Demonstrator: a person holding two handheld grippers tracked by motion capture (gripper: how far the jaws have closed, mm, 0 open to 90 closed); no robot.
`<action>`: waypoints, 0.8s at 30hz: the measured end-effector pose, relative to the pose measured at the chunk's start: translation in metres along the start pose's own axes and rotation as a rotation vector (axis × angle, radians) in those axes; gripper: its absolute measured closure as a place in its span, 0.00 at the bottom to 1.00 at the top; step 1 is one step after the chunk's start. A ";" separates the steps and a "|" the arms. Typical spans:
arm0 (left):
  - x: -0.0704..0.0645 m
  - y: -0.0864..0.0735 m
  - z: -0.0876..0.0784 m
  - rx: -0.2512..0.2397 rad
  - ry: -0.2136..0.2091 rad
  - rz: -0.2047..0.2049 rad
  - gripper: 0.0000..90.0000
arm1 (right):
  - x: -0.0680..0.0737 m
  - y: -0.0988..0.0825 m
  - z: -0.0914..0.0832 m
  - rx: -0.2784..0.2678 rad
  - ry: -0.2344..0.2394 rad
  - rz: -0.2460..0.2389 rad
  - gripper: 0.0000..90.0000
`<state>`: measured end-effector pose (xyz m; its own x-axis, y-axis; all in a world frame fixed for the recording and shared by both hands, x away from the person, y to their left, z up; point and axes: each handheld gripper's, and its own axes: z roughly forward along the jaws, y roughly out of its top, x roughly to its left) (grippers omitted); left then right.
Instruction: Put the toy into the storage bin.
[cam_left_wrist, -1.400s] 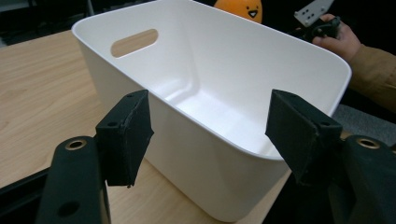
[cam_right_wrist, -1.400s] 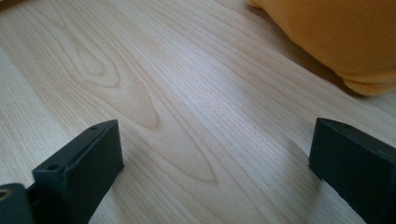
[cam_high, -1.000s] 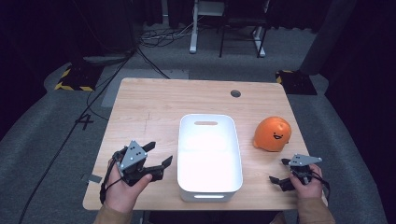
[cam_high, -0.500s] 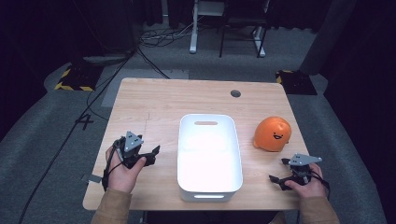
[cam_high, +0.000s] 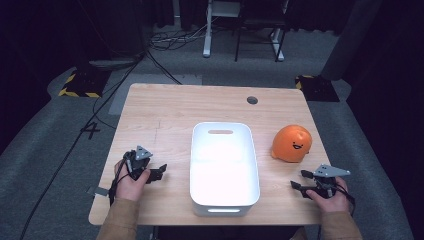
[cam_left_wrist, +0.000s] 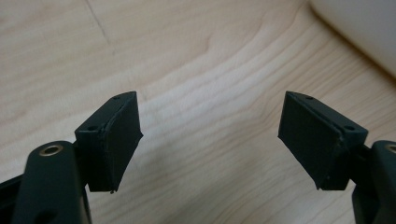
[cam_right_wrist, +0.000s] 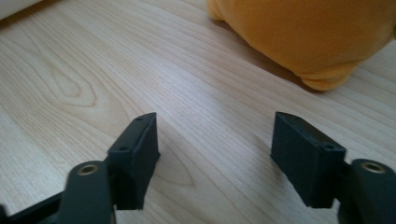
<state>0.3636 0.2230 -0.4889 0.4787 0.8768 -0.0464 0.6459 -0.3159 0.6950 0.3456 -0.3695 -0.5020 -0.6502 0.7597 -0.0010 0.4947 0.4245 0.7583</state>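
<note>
The left gripper (cam_high: 156, 173) rests on the desk (cam_high: 165, 115) left of the white bin (cam_high: 224, 200), its jaws apart, just opening, and empty. The orange plush toy (cam_high: 292, 143) sits right of the bin, just ahead of the right gripper (cam_high: 299, 181). That nearer gripper's jaws, just narrowing, are still apart around nothing.

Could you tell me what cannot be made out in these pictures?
- White bin: glare in the high view washes out its inside.
- Orange plush toy: the right gripper view's top edge cuts it off.
- Dark spot near the table's far edge: too small to identify.
</note>
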 end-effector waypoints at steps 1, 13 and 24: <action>0.004 -0.003 0.004 0.058 0.006 0.014 0.23 | 0.000 0.000 -0.001 0.001 -0.005 -0.002 0.47; 0.019 -0.005 0.013 0.025 -0.044 0.068 0.16 | 0.002 0.011 -0.022 -0.017 -0.072 0.009 0.60; 0.022 -0.001 0.017 0.027 -0.046 0.085 0.13 | -0.002 0.025 -0.037 -0.063 -0.023 0.005 0.64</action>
<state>0.3835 0.2361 -0.5027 0.5591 0.8288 -0.0213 0.6171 -0.3989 0.6783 0.3376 -0.3785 -0.4584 -0.6340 0.7732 -0.0112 0.4602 0.3889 0.7981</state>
